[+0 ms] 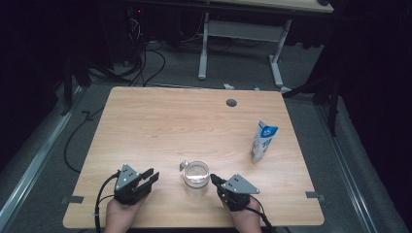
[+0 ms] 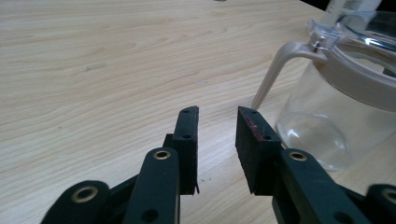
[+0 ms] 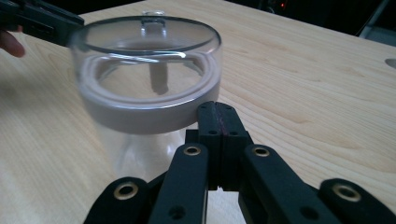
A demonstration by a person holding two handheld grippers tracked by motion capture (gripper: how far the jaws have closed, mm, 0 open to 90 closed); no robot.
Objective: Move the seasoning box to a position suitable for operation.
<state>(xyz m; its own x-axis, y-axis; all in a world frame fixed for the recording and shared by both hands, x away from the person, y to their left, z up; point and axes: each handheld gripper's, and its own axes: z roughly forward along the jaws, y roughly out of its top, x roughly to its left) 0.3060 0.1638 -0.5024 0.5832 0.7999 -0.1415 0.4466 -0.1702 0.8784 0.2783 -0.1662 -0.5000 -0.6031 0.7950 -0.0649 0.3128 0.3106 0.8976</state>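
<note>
Glass jug (image 1: 196, 177) stands upright near the front edge of the table (image 1: 160, 126), between my two grippers; clear lid (image 3: 145, 35) seated on its beige collar, beige handle (image 2: 275, 70) pointing away toward the far side and a little left. Left gripper (image 1: 151, 176) sits just left of the jug, jaws parted by a narrow gap with nothing between them, tips aimed past the handle's foot. Right gripper (image 1: 214, 179) is pressed shut on nothing, its tips at or just short of the collar; I cannot tell whether they touch. Main risk as I judge it: the jug looks empty and light, so a shut right gripper nudging the collar could slide or tip it toward the left gripper, and the loose-looking lid could pop off. Second risk: the left gap looks barely wide enough for the handle, so a blind reach may shove it instead. Milk carton (image 1: 264, 141) stands well apart on the right, out of harm.
</note>
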